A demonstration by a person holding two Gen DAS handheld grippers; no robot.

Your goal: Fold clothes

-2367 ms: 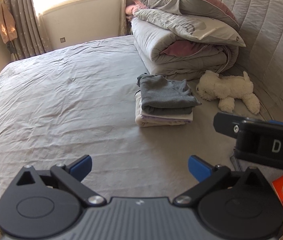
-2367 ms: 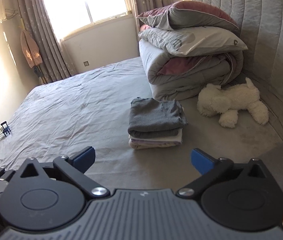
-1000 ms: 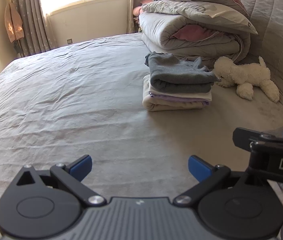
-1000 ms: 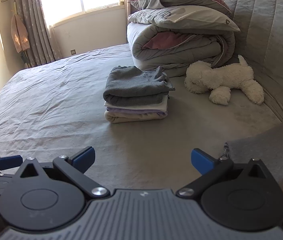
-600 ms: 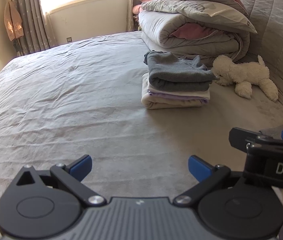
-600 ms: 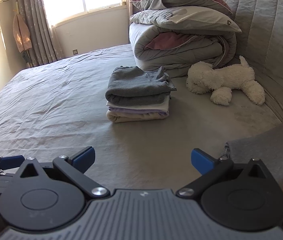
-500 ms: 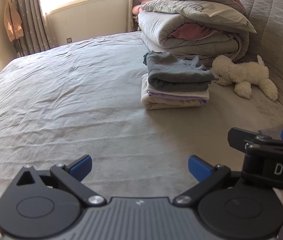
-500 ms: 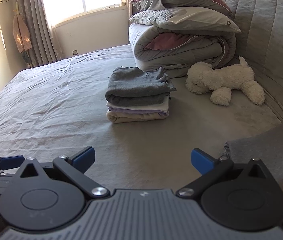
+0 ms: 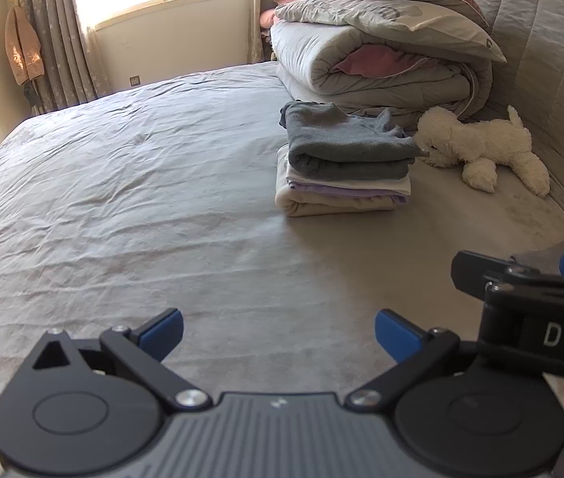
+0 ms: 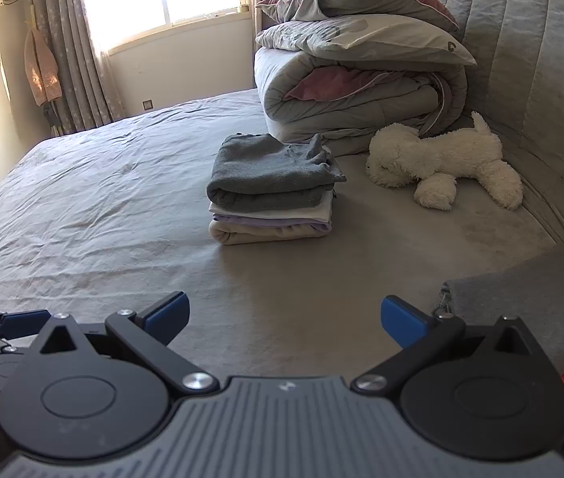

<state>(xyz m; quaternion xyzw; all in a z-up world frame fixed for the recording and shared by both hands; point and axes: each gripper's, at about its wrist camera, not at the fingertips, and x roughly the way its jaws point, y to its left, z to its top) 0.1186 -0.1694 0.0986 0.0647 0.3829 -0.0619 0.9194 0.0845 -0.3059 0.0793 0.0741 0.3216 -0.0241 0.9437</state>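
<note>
Left hand-held gripper (image 9: pixel 278 328) and right hand-held gripper (image 10: pixel 284 316) both released, empty, above bed (image 9: pixel 122 199). Folded stack (image 10: pixel 272 189) sits mid-bed beside plush dog (image 10: pixel 441 163). Grey garment (image 10: pixel 521 298) near right: soft, limp, light; pinch an edge corner.

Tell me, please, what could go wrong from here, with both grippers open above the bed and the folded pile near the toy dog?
1. The gray top garment has a loose end hanging over the edge of the folded pile; adding another piece may topple it.
2. The plush dog lies close beside the pile and could be bumped.
3. The left gripper and right gripper, both open, hover close together and might collide.
</note>
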